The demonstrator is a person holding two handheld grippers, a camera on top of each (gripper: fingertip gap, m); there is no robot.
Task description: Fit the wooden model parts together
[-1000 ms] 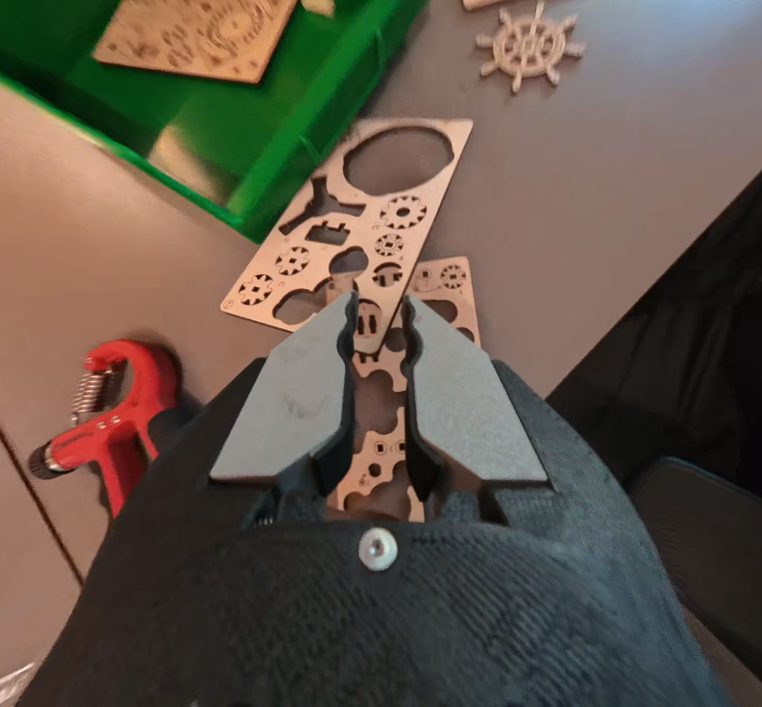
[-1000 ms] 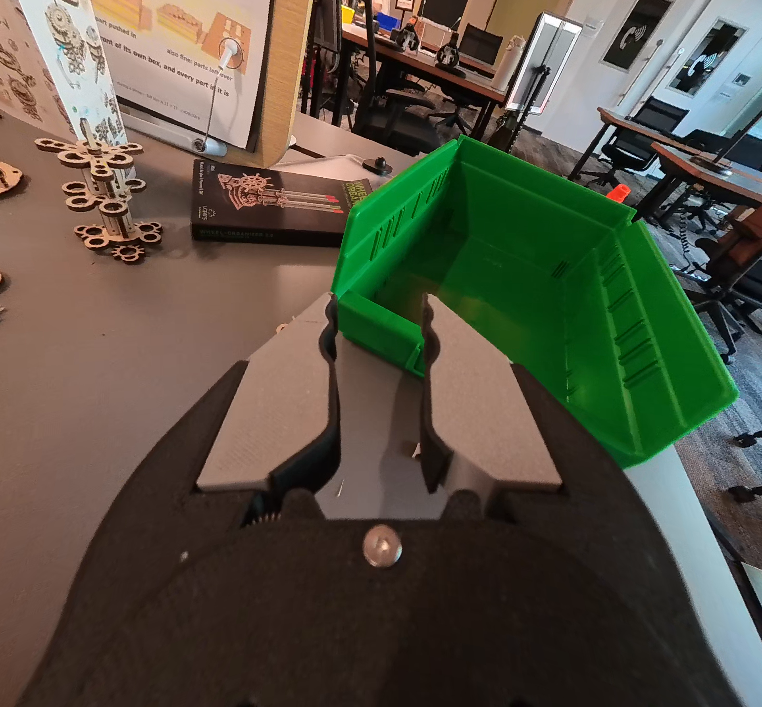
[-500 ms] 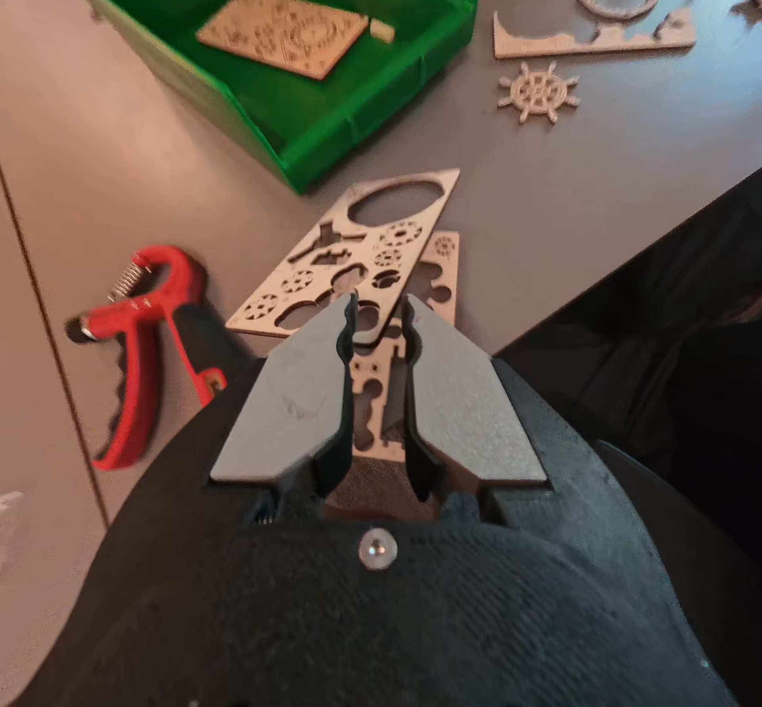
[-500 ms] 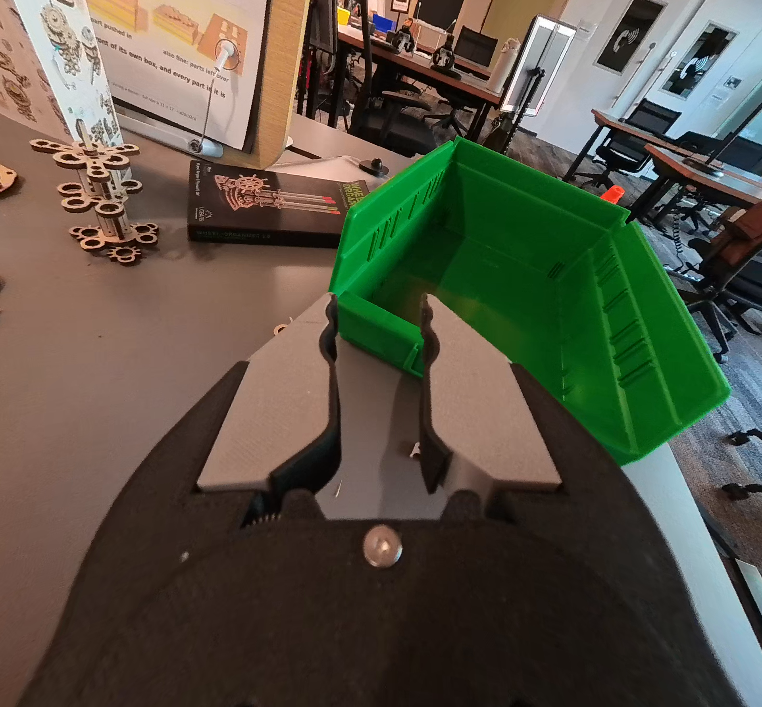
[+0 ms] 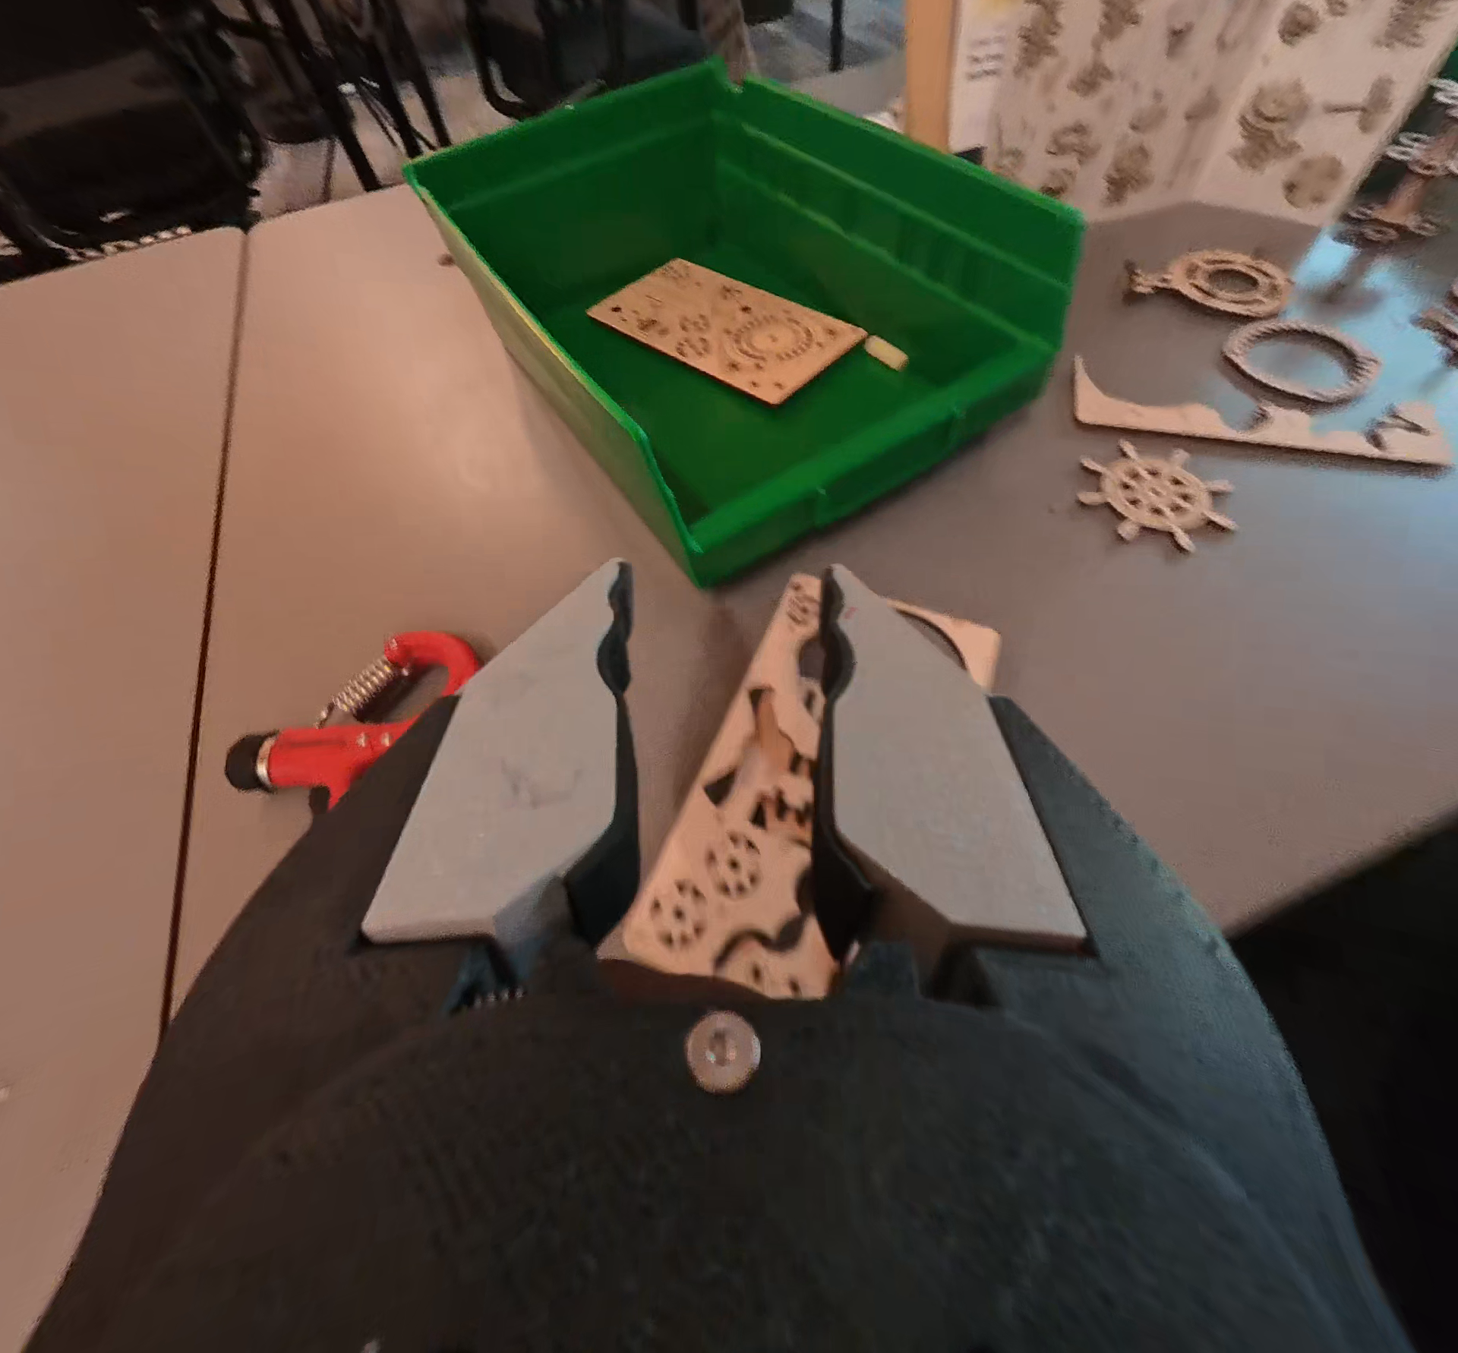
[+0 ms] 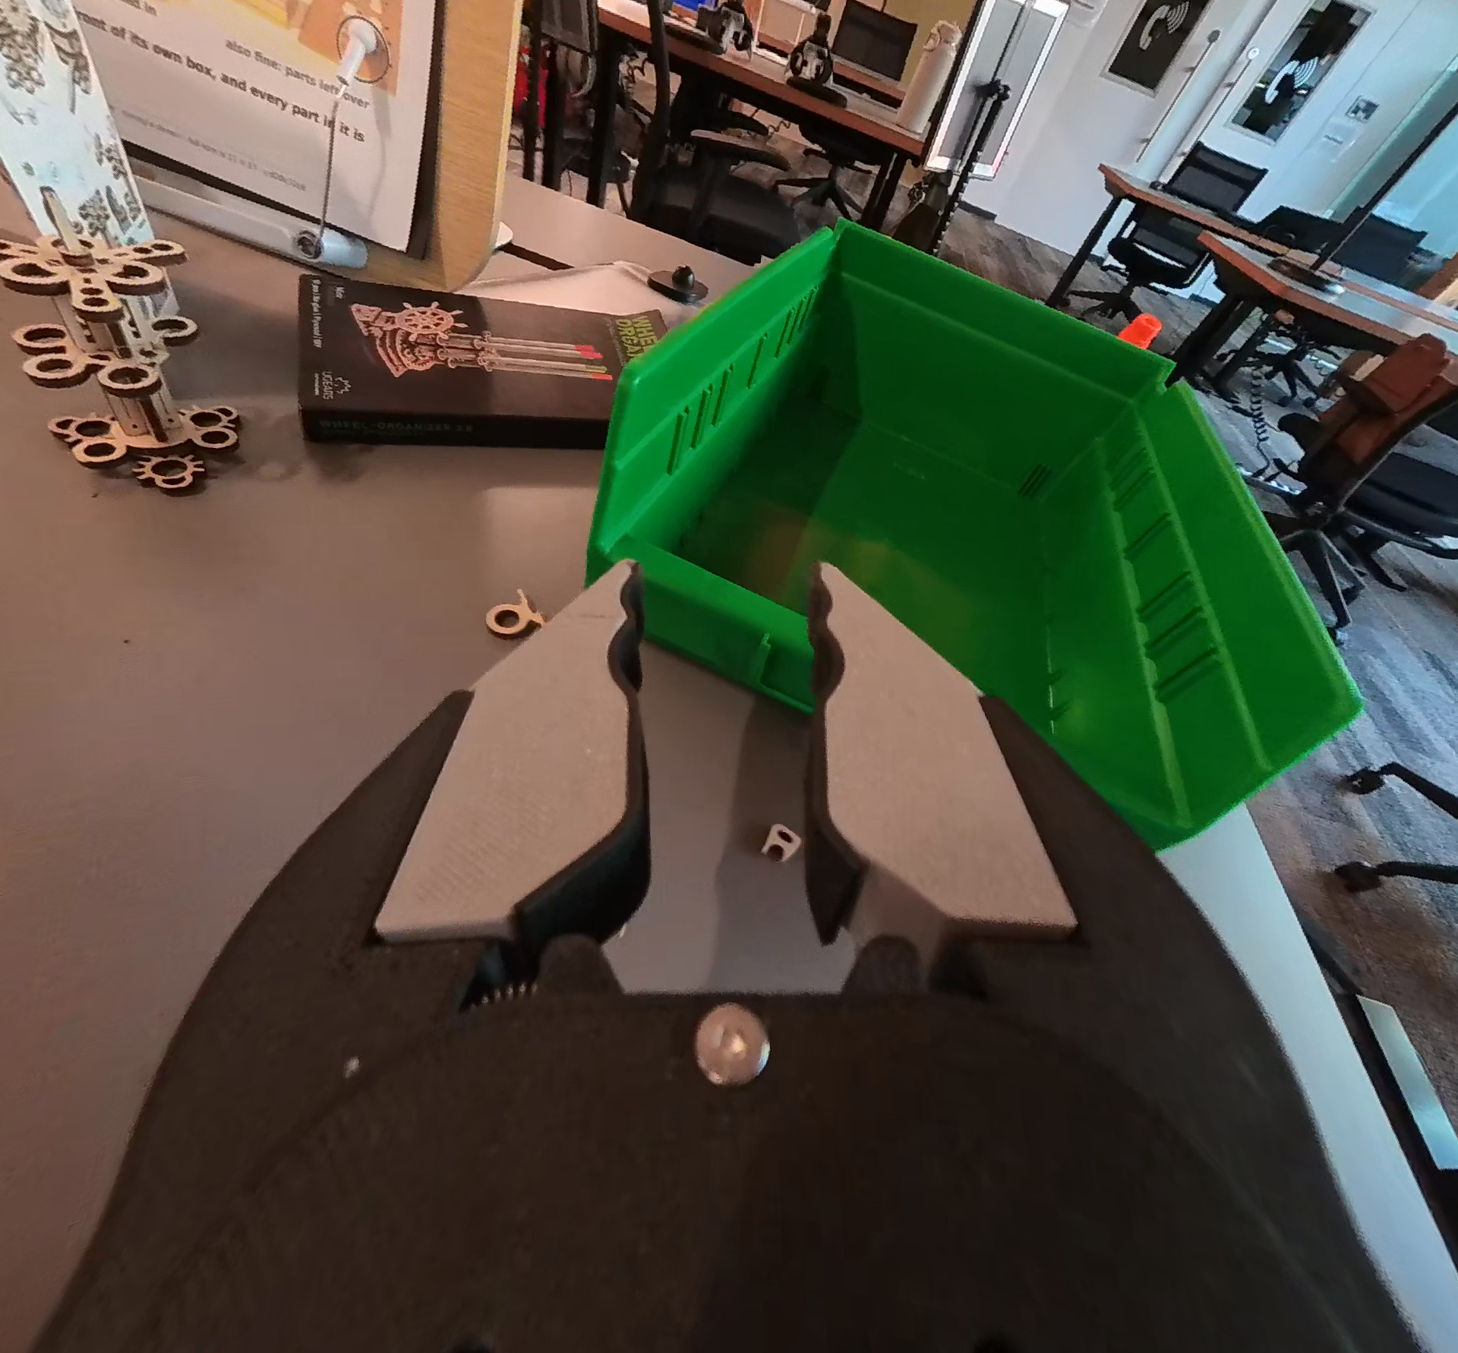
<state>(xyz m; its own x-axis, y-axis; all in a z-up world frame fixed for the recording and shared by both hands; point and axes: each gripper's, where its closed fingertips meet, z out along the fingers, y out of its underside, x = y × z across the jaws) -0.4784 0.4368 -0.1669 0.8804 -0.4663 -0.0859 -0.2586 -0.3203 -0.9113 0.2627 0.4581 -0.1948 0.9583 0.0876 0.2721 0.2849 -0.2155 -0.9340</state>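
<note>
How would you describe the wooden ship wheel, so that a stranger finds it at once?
Start at the green bin in the left wrist view and look right of its near corner, on the grey table. The ship wheel lies flat there, nearer than the wooden ring. Only it has spokes ending in handles.

Place: we see an open-plan office used as a workbench area.
Upper right, right wrist view: we note rows of desks (image 6: 797,73) and office chairs (image 6: 1373,495).
Foreground: grey table (image 6: 237,605) bearing a green bin (image 6: 1183,684).
</note>
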